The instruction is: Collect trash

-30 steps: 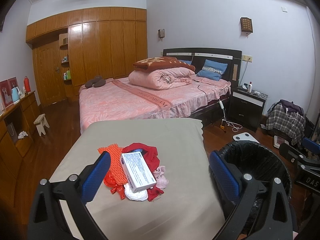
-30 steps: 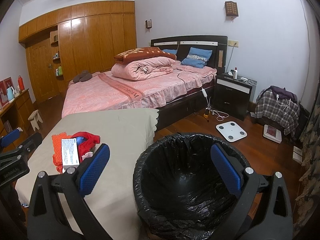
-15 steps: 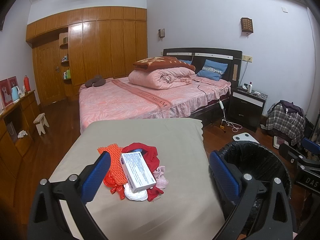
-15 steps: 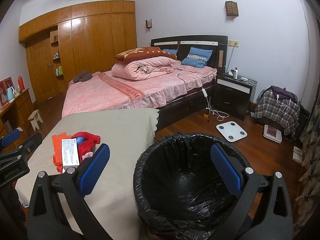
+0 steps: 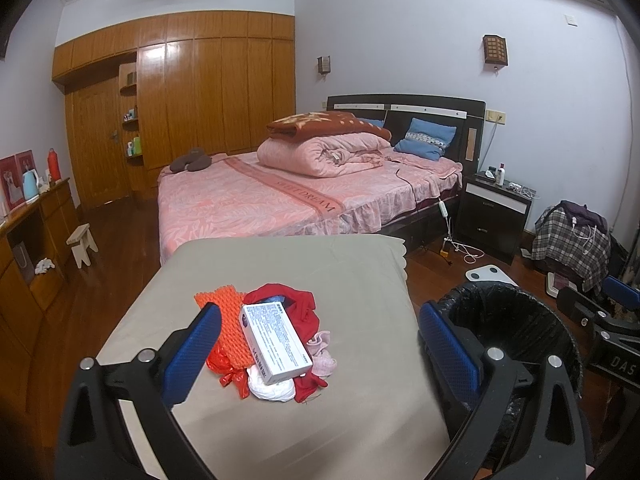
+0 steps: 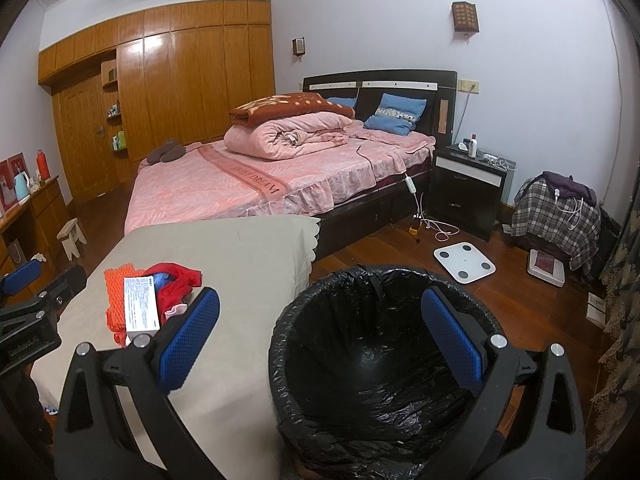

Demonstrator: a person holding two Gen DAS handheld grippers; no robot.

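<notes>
On the beige cloth-covered table, a rectangular white box tops crumpled, perhaps plastic scraps; both hand-held grippers gape empty.

Orange mesh, white box, black bin liner, pink, perhaps leaf-patterned bedspread.

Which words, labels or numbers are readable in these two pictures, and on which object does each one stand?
"SWEETDREAM": woven along the darker pink stripe of the pink bedspread, seen upside down.
"DAS": white letters on the black right gripper, cut off by the picture edge.
"GenRobot.AI", roughly: on the black left gripper, blurred.
White cardboard box on the trash pile: blue print, too small to read.
</notes>
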